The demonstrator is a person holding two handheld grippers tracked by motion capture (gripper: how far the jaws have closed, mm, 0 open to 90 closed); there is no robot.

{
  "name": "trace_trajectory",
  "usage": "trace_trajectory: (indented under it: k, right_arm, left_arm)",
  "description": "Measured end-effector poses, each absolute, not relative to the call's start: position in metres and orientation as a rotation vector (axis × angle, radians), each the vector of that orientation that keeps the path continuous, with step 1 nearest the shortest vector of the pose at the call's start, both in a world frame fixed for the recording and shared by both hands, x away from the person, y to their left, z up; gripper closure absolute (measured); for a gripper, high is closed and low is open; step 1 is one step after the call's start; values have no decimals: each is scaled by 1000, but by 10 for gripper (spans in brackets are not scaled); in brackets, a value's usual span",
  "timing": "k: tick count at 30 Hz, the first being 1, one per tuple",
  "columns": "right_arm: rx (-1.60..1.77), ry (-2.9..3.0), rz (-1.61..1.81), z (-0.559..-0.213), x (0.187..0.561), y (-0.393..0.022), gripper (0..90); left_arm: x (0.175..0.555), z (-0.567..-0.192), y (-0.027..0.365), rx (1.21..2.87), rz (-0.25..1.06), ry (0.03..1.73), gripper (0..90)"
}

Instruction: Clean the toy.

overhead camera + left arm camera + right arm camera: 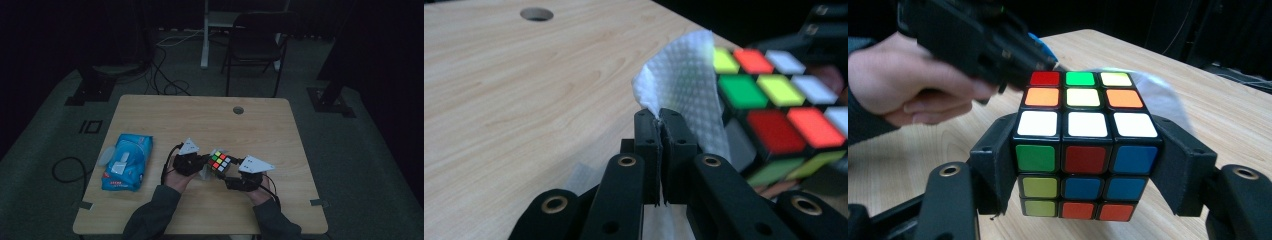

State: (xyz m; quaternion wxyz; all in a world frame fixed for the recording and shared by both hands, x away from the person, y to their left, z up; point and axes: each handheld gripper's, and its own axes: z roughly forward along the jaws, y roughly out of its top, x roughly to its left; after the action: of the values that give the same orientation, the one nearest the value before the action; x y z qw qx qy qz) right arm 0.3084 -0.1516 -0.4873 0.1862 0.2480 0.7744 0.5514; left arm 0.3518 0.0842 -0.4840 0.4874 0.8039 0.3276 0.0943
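Far to the left of the cube, near the table's left edge, lies a blue plastic pack of wet wipes (127, 162), flat on the pale wooden table (200, 120), well apart from both hands. Moving right, here's the left hand (176, 176) wrapped around the left gripper (204, 163), grey three-cornered plate on top, pointing toward the cube. Look at the left gripper view: its two black jaws are pressed tight together, and a white dimpled paper wipe (684, 85) is pinched between them, fanning up and lying against the cube's near face. And there's the star of the show, the multicoloured plastic puzzle cube (220, 161), sitting between the two grippers near the table's front middle. Whether it rests on the wood or hangs clear of it, I can't tell. Right of the cube, the right gripper (234, 176) has it: in the right gripper view the jaws are spread wide, one pad on each side of the cube (1087, 145), clamped against its flanks, white row nearest on top. Behind the cube, toward the table's far edge, a round cable hole (238, 110). Beyond that, on the floor, a dark folding chair (255, 45).
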Motion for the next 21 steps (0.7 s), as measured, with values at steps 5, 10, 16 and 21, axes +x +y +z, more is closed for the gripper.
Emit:
trace_trajectory:
  k: [5, 10, 16, 21]
  right_arm:
    - [720, 2158, 1553, -484, 309, -154, 349]
    - [735, 2143, 1555, -483, 309, -155, 348]
    - [771, 2111, 1581, -480, 310, -159, 349]
    - [794, 2086, 1607, -478, 311, -162, 349]
  left_arm:
    - [351, -487, 86, 1928, 201, 807, 880]
    - [349, -490, 91, 1900, 174, 820, 880]
    - [347, -493, 93, 1889, 150, 819, 880]
    - [346, -495, 97, 1865, 117, 816, 879]
